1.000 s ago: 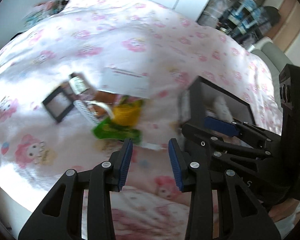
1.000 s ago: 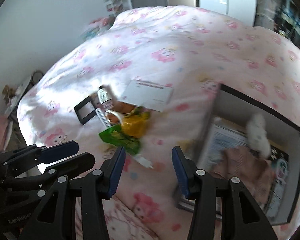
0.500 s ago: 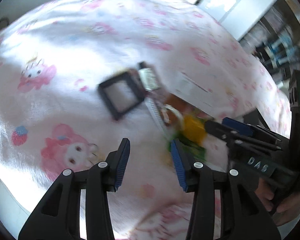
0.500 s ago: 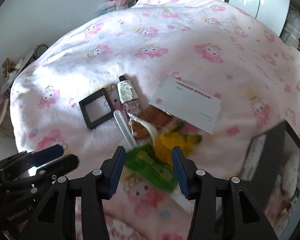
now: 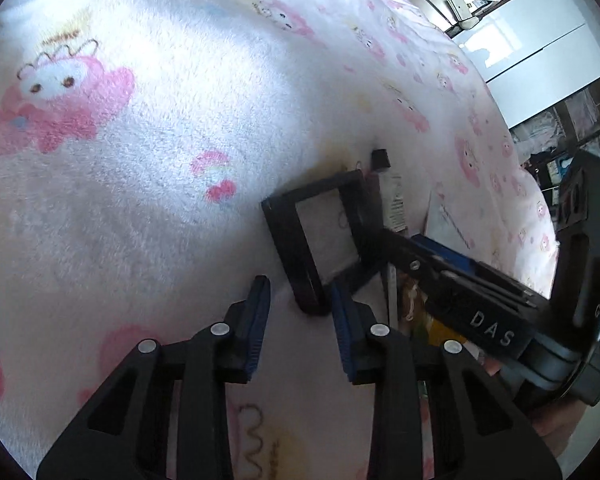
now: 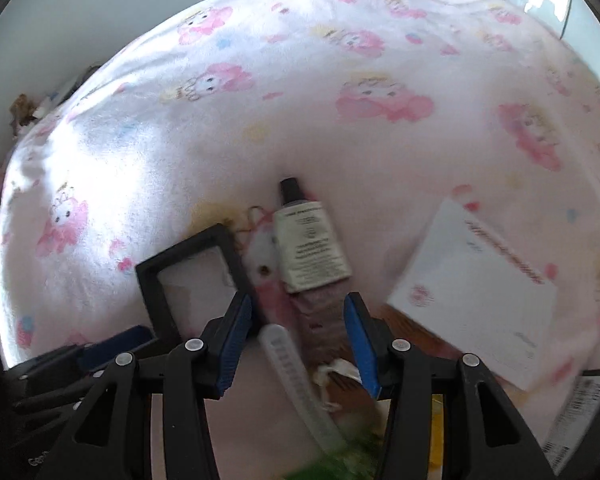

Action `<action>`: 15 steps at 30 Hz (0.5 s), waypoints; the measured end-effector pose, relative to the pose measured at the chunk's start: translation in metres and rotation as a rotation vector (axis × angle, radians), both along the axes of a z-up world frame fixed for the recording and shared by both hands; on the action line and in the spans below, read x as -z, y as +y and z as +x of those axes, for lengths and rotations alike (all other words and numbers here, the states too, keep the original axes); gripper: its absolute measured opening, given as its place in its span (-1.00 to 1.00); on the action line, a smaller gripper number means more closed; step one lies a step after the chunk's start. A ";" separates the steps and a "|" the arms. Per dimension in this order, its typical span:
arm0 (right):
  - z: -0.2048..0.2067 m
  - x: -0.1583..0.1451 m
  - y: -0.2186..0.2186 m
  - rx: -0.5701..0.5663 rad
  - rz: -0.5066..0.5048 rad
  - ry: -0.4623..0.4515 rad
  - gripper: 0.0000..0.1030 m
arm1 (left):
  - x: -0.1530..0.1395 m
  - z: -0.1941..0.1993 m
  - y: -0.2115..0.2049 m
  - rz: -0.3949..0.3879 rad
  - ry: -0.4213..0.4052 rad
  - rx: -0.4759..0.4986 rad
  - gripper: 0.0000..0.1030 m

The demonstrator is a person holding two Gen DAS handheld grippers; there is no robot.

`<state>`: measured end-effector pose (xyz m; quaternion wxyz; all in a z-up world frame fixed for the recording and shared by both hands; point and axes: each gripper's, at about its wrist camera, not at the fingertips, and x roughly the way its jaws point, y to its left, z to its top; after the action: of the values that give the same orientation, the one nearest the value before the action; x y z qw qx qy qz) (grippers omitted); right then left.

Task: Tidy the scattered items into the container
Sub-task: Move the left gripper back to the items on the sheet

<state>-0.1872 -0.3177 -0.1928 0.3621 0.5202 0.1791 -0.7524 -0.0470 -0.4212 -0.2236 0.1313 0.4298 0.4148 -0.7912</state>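
A black square frame (image 5: 320, 236) lies on the pink blanket. My left gripper (image 5: 300, 312) is open, its fingers on either side of the frame's near corner. The frame also shows in the right wrist view (image 6: 192, 276). My right gripper (image 6: 298, 324) is open just above a cream tube with a black cap (image 6: 308, 248). A clear comb (image 6: 296, 372) and a brown comb (image 6: 352, 388) lie under it. The right gripper (image 5: 440, 264) shows in the left wrist view, over the tube (image 5: 392, 196). The container is out of view.
A white card (image 6: 476, 292) lies right of the tube. A green packet (image 6: 340, 460) and a yellow item (image 6: 436, 440) sit at the near edge, blurred. The pink cartoon blanket (image 5: 140, 160) spreads left and far.
Both grippers have moved forward and down toward the pile. The left now straddles the frame's corner. The right hovers over the tube. The black box has left both views.
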 end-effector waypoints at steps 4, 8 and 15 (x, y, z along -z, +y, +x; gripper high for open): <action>0.000 0.005 -0.009 -0.031 0.006 0.025 -0.14 | 0.006 -0.009 -0.003 0.012 -0.005 -0.011 -0.42; 0.000 0.004 -0.017 -0.064 0.013 0.025 -0.49 | 0.013 -0.017 -0.007 0.057 -0.006 -0.020 -0.64; 0.014 -0.002 -0.010 -0.117 -0.019 -0.077 -0.66 | -0.006 -0.003 0.005 0.017 -0.026 0.017 -0.65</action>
<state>-0.1737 -0.3278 -0.1913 0.4171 0.5340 0.1878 -0.7111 -0.0499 -0.4163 -0.2179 0.1261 0.4445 0.4163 -0.7830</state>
